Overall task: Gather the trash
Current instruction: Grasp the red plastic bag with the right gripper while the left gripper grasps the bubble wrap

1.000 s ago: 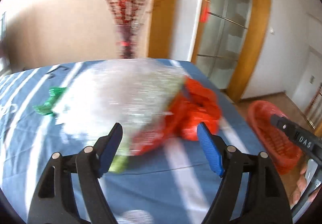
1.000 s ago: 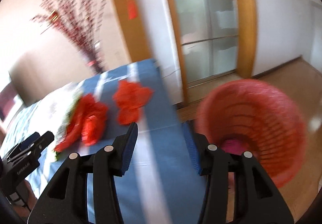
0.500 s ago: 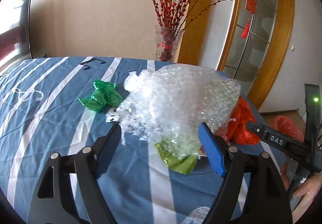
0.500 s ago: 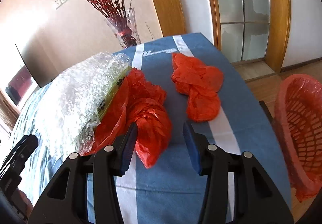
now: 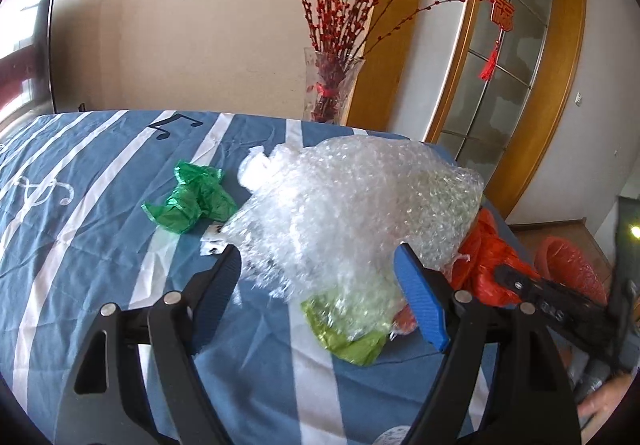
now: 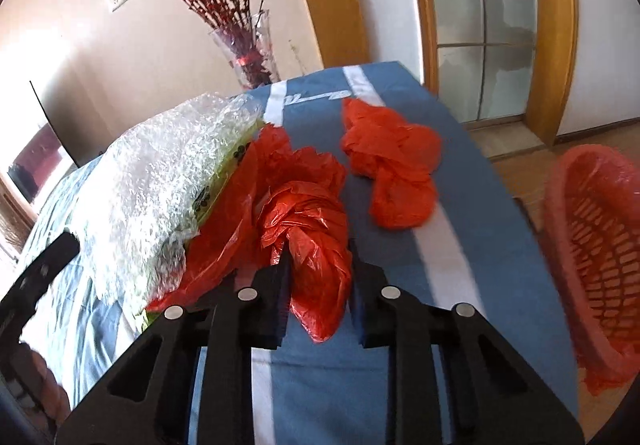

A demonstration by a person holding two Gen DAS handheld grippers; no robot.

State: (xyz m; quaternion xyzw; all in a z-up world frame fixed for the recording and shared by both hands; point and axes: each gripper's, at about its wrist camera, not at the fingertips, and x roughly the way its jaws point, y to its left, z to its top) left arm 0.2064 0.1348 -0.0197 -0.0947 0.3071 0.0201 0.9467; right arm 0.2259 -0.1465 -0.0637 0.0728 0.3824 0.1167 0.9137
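A big wad of clear bubble wrap (image 5: 352,205) lies on the blue striped tablecloth (image 5: 100,205), over a yellow-green wrapper (image 5: 352,341). My left gripper (image 5: 320,293) is open, its jaws on either side of the wrap's near edge. A crumpled green bag (image 5: 192,199) lies to the left. In the right wrist view my right gripper (image 6: 318,285) has its jaws around the near end of a crumpled red plastic bag (image 6: 308,213), not fully closed. A second red bag (image 6: 394,169) lies farther right. The bubble wrap (image 6: 160,181) is at the left.
A red mesh trash basket (image 6: 600,257) stands on the wooden floor beyond the table's right edge. A glass vase (image 5: 330,89) with red branches stands behind the table's far edge. A wood-framed glass door (image 6: 484,25) is behind.
My right gripper moved forward onto the near red bag and its jaws narrowed around it. My left gripper moved slightly closer to the bubble wrap.
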